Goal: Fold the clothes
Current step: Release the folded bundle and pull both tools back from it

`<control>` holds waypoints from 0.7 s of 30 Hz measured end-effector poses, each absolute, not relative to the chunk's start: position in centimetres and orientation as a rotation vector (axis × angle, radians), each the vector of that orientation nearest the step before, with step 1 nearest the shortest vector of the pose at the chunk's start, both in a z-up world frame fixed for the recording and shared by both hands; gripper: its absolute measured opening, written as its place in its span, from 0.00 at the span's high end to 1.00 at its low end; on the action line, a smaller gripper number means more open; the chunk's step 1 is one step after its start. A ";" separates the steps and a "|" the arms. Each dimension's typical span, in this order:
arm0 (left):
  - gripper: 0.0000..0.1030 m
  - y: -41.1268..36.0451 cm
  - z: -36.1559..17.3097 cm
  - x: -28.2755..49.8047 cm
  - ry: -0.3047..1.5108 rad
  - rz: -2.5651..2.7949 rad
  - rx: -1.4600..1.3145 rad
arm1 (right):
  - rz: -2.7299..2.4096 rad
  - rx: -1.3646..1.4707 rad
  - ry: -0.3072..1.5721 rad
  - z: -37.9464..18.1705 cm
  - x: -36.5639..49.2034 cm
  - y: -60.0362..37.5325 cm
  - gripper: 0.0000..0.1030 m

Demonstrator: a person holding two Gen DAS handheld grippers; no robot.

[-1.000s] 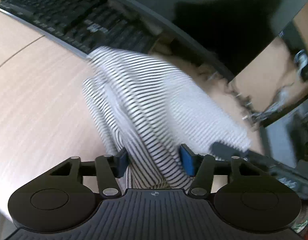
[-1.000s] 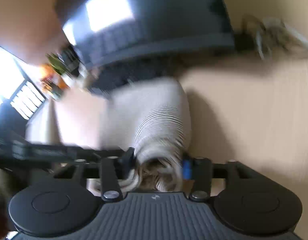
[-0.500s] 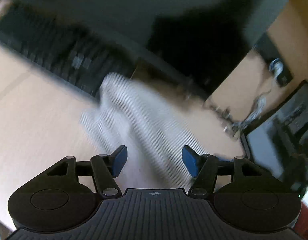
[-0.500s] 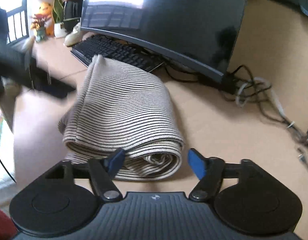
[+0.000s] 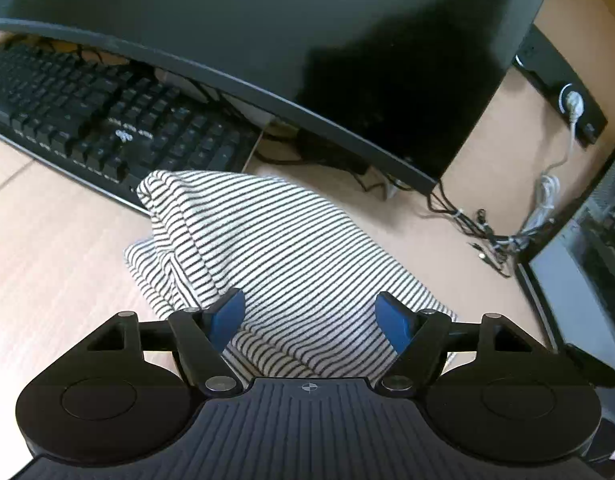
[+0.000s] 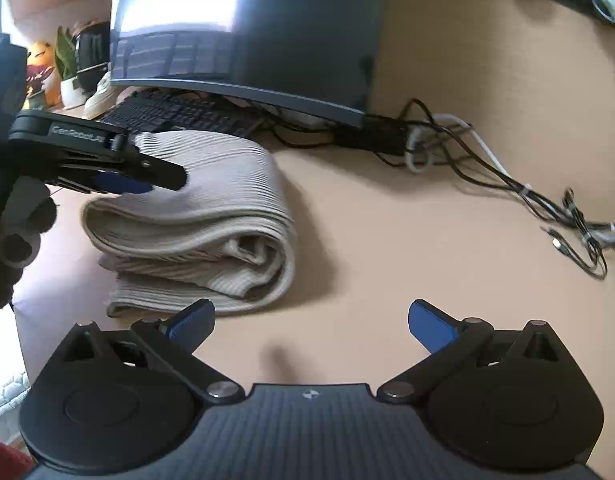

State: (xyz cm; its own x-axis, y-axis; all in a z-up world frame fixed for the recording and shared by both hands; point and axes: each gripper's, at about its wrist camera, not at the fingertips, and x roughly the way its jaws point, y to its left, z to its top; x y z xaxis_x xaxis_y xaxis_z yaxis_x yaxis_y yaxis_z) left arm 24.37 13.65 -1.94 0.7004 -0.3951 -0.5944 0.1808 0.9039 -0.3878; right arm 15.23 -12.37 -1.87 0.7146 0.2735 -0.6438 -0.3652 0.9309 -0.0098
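Folding looks done: striped shirt (image 5: 275, 248) sits bundled on the table (image 6: 407, 248). Both my hand-held grippers, left (image 5: 309, 312) and right (image 6: 311, 320), are wide, holding nothing; next I pat it flat.

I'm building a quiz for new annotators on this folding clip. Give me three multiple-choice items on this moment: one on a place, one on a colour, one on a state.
1. Where does the folded striped sweater lie?
A. on the keyboard
B. on the desk in front of the keyboard and monitor
C. on a chair

2. What colour are the pads on the fingers of the right hand-held gripper?
A. blue
B. red
C. yellow

3. How do the jaws of the right hand-held gripper stand?
A. clamped on the sweater
B. shut on nothing
C. open, holding nothing

Answers:
1 B: it rests on the desk, short of the keyboard.
2 A: both pads show blue.
3 C: the fingers stand wide apart over bare desk.
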 end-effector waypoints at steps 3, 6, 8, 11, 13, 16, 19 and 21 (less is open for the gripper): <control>0.00 12.3 -1.0 22.0 0.678 -0.228 -0.301 | 0.384 -0.135 0.683 -2.3 15.5 -13.8 0.00; 0.00 11.2 -0.5 18.4 0.620 -0.097 -0.308 | 0.422 -0.184 0.704 -3.8 15.7 -14.7 0.00; 0.00 10.0 -0.9 15.5 0.599 -0.015 -0.294 | 0.438 -0.208 0.734 -4.9 15.7 -15.3 0.00; 0.00 8.1 -2.2 11.9 0.582 0.103 -0.274 | 0.471 -0.201 0.737 -6.0 15.3 -16.4 0.00; 0.00 7.1 -3.3 9.9 0.598 0.173 -0.271 | 0.490 -0.184 0.717 -6.2 14.8 -17.0 0.00; 0.00 5.9 -4.6 8.7 0.691 0.241 -0.280 | 0.506 -0.207 0.683 -6.3 14.1 -17.4 0.00; 0.00 4.9 -4.7 8.0 0.724 0.292 -0.295 | 0.517 -0.259 0.639 -6.2 13.8 -17.5 0.00; 0.00 4.4 -4.4 8.0 0.726 0.328 -0.314 | 0.528 -0.265 0.630 -6.2 14.1 -17.6 0.00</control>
State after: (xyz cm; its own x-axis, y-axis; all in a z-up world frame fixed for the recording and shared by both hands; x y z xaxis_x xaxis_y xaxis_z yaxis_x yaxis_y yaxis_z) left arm 7.99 4.37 -4.36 0.7016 0.1818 -0.6890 -0.3964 0.9031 -0.1654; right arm 14.08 -17.63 -6.20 0.6828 0.3865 -0.6200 -0.5435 0.8358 -0.0775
